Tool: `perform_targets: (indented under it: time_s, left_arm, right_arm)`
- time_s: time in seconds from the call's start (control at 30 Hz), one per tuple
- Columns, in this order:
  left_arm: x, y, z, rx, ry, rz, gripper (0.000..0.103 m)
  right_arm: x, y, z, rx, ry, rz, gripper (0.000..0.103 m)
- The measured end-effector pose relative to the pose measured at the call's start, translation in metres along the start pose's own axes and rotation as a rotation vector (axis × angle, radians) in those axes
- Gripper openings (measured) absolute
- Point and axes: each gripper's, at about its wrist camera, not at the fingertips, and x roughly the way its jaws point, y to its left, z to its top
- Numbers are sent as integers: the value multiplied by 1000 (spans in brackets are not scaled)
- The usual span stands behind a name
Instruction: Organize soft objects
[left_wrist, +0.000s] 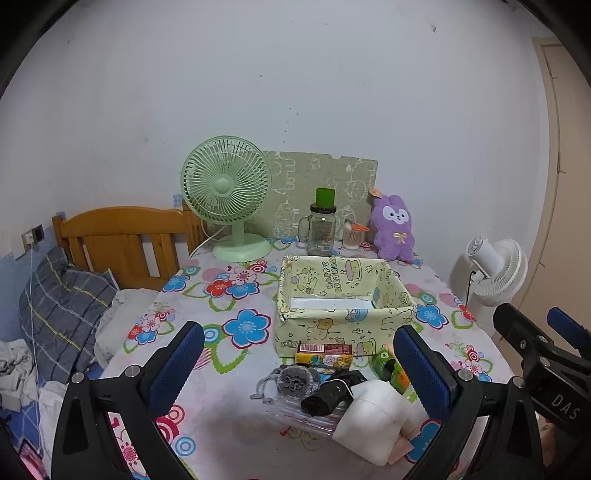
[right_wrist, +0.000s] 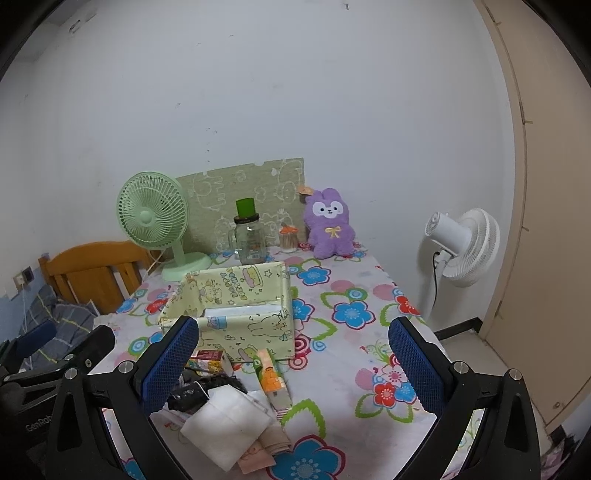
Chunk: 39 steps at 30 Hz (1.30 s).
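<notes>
We see a table (left_wrist: 229, 417) draped in a white cloth printed with blue, red and pink flowers, pushed against a pale wall. Beside its left edge is a bed with an orange wooden headboard (left_wrist: 122, 240) and a grey plaid pillow (left_wrist: 59, 314). At the table's right a white standing fan (right_wrist: 465, 247) faces away.

In the middle of the table stands a pale yellow fabric storage box with cartoon prints (left_wrist: 343, 306), open at the top; only a white base shows inside. Behind it, along the wall, stand a mint green desk fan (left_wrist: 227, 195), a clear glass mug jar with a green cap (left_wrist: 322, 229) and a purple plush bunny (left_wrist: 393, 229).

The soft things lie in a heap at the near edge, just in front of the box: a white folded cloth (right_wrist: 225, 417), a black rolled bundle (left_wrist: 328, 395), a grey knitted piece (left_wrist: 295, 380), and a small peach cloth (right_wrist: 258, 454) under the white one. Among them lie a small red and yellow carton (left_wrist: 325, 356) and an orange and green packet (right_wrist: 271, 376).

Our left gripper (left_wrist: 299, 363) hangs above the heap with its blue-padded jaws spread wide, holding nothing. Our right gripper (right_wrist: 293, 365) is equally wide apart and empty, just to the heap's right.
</notes>
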Motion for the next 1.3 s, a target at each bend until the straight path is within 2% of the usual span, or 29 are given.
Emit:
perform_targets:
  time_s: [1.3]
  left_arm:
    - [0,-5,1,32,-2,22,103]
  right_arm:
    - [-4,-2,-2,4,7,-27,103]
